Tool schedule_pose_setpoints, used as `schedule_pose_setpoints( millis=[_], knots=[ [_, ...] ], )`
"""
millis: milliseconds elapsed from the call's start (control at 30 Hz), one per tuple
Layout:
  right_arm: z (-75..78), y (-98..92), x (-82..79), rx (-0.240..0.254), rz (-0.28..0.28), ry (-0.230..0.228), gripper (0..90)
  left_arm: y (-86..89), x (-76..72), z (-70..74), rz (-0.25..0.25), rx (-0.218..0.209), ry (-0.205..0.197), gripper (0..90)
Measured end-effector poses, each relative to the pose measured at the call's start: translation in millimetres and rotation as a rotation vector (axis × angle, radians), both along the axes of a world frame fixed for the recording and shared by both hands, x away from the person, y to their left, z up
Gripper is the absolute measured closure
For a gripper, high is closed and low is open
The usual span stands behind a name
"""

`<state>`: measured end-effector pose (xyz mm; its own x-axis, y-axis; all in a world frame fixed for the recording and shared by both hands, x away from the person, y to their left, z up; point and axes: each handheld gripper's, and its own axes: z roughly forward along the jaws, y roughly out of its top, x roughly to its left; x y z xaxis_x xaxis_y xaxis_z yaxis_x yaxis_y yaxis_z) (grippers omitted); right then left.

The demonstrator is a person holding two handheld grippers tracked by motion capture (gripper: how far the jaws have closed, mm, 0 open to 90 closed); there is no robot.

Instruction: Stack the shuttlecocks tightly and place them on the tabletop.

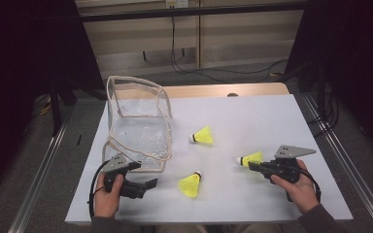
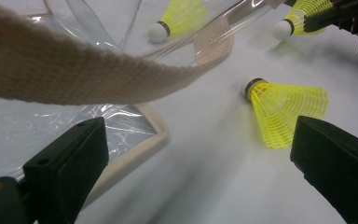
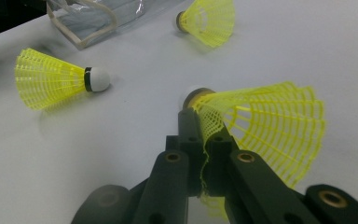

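Presently, item one: right tool [image 1: 250, 165], at four o'clock on the white counter [image 1: 272, 116], jaws pressed together on the mesh skirt of a yellow plastic shuttlecock with a white cork nose [image 1: 249, 158]. The right gripper view shows the pinch taken on one thin wall of the skirt [image 3: 261, 126], which is buckled between the jaws.
Risk: the mesh may crease for good, or slide out on lifting, since the hold sits off-centre and the nose end hangs free.

Item two: left tool [image 1: 148, 184], at seven o'clock, jaws spread and holding nothing.
Risk: it sits just beside the bag's beige webbing strap [image 2: 74, 70], and a careless close could snag that strap rather than hold the mouth open.

Item three: clear plastic bag with beige trim [image 1: 138, 121], at ten o'clock, slumped, its mouth partly collapsed.
Risk: judged the likely destination, it may fold shut or tip when a shuttlecock is pushed in unsupported.

Item four: second yellow shuttlecock [image 1: 191, 185], at six o'clock, lying between the two tools.
Risk: a low sweep toward the bag could knock it rolling.

Item five: third yellow shuttlecock [image 1: 202, 137], near centre, apart from both tools.
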<state>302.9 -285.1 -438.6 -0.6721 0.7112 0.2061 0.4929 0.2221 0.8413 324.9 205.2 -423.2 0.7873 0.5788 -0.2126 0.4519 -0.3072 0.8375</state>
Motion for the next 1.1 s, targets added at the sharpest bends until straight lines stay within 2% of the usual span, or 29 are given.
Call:
schedule_pose_setpoints(
  millis=[600, 1100],
  knots=[
    [3.2, 2.8, 9.7, 0.005, 0.004, 0.005, 88.6, 0.7, -0.4, 0.0, 0.007, -0.005, -0.003, 4.2],
    [8.0, 3.8, 20.6, 0.025, -0.005, -0.007, 88.6, 0.1, 0.2, -0.6, 0.000, 0.001, -0.001, 4.2]
  ],
)
